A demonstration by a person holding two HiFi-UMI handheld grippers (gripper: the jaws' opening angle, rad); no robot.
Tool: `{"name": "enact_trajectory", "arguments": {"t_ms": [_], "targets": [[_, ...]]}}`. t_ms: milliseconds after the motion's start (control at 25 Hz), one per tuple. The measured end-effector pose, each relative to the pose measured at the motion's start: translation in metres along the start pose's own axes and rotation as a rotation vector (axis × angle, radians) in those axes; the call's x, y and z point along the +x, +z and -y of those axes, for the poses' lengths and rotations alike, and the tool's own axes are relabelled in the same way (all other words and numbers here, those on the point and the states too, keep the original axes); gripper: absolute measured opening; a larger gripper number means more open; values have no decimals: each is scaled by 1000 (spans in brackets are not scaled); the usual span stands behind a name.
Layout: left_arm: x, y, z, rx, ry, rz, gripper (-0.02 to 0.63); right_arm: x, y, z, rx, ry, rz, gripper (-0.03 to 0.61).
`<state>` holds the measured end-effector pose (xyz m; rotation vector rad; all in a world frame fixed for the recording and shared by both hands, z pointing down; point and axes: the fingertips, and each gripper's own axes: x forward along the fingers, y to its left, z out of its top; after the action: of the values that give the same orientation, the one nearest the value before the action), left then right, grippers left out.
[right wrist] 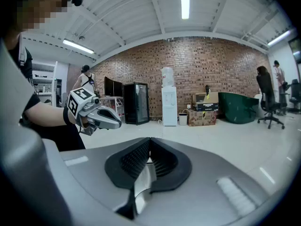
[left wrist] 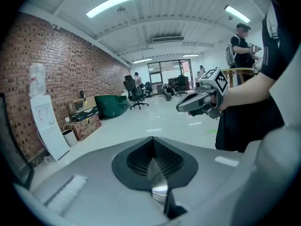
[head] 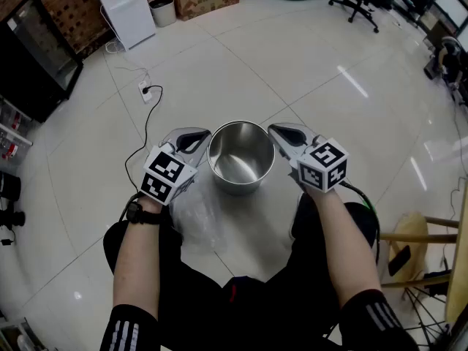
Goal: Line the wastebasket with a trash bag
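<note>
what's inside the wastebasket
Only bare shiny metal shows inside the wastebasket, no liner. Its near inner wall is hidden behind the rim. The clear bag lies on the floor beside it.

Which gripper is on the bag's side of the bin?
The left gripper: the clear bag lies on the floor beside it; right gripper sits across the steel bin.

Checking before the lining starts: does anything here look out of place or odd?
Only the clear bag: it lies crumpled on the floor beside the wastebasket, not inside it. The wastebasket stands upright, unlined and undamaged.
</note>
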<state>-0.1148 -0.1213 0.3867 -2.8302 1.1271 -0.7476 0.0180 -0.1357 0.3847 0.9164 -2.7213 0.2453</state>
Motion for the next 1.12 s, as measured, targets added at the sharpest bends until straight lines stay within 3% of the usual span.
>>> {"name": "enact_trajectory", "arguments": {"t_ms": [120, 240, 320, 560, 1120], "targets": [[2, -7, -7, -34, 15, -19, 2, -2, 0, 0, 1, -3, 2, 8], [3, -11, -8, -47, -3, -40, 113, -2, 3, 1, 2, -1, 5, 8], [5, -16, -8, -41, -10, -68, 138, -1, 5, 1, 3, 4, 9, 8], [10, -56, -11, -50, -20, -208, 173, 2, 10, -2, 5, 14, 22, 8], [18, -181, -8, -252, -63, -537, 222, 12, 21, -13, 9, 59, 58, 8]]}}
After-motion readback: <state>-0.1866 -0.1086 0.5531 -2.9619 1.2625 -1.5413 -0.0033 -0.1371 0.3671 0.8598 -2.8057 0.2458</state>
